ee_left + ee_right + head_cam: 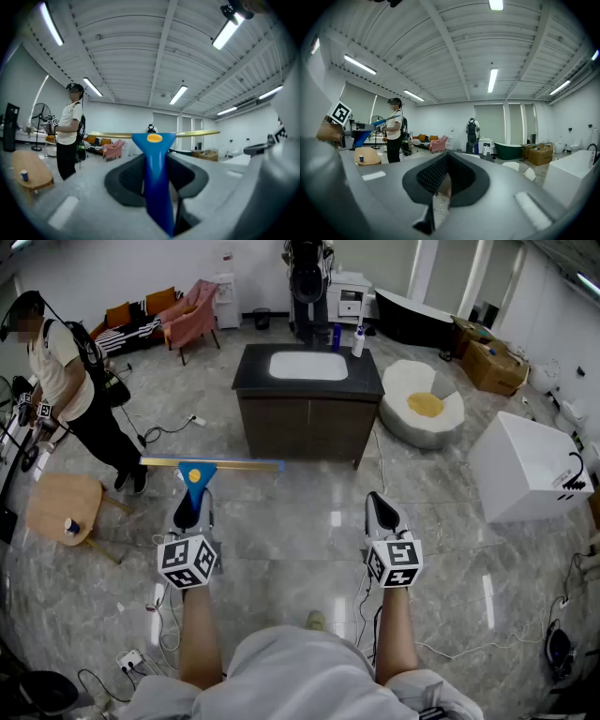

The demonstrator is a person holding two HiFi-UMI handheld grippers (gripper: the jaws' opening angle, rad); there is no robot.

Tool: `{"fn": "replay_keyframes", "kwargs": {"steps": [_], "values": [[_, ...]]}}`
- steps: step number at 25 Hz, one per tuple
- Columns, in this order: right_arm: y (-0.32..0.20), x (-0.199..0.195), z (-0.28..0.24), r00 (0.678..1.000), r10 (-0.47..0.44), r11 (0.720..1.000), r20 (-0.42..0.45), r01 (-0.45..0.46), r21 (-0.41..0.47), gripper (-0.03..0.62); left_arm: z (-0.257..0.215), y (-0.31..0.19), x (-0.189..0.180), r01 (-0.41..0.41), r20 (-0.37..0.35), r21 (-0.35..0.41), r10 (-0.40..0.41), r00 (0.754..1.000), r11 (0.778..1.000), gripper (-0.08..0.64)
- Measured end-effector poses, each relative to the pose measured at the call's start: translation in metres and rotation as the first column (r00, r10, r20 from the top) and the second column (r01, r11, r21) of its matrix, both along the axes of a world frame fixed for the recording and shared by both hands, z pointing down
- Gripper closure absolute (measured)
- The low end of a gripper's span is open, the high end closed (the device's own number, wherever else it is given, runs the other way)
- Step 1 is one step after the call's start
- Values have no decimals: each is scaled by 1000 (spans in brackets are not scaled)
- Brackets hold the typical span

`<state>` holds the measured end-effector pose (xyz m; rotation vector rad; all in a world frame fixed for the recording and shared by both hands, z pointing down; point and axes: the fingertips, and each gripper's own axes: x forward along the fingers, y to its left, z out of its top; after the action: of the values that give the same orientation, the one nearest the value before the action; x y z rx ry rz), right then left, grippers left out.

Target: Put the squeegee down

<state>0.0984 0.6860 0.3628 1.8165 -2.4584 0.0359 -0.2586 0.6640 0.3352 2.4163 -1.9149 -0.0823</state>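
The squeegee (195,476) has a blue handle and a long yellow blade (211,464) lying crosswise, held level above the floor. My left gripper (187,512) is shut on the blue handle (154,173), which runs up between its black pads (126,180) in the left gripper view, the blade (192,134) spanning the far end. My right gripper (380,507) hovers level on the right, apart from the squeegee. Its pads (431,178) meet with nothing between them.
A dark cabinet (307,418) with a white basin stands ahead. A white box (525,465) is at the right and a white round seat (422,409) behind it. A round wooden table (56,507) bearing a cup and a standing person (66,381) are at the left. Cables lie on the floor.
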Motion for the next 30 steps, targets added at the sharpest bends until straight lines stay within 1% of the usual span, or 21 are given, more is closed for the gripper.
{"fn": "replay_keyframes", "kwargs": {"steps": [16,21,24,30], "values": [[-11,2,4,1000,-11,1000,-9,11,5,589,6,-6,9,-1,4,-12,1,1000,1000,431],[-18,18,8,1000,-17,1000,10,17,0,589,8,-12,25,-1,5,-21,1,1000,1000,431],[-24,28,13,1000,-19,1000,6,19,-4,589,11,-15,35,6,15,-27,-6,1000,1000,431],[-41,57,22,999,-46,999,6,46,-10,589,15,-28,65,25,24,-35,-24,999,999,431]]}}
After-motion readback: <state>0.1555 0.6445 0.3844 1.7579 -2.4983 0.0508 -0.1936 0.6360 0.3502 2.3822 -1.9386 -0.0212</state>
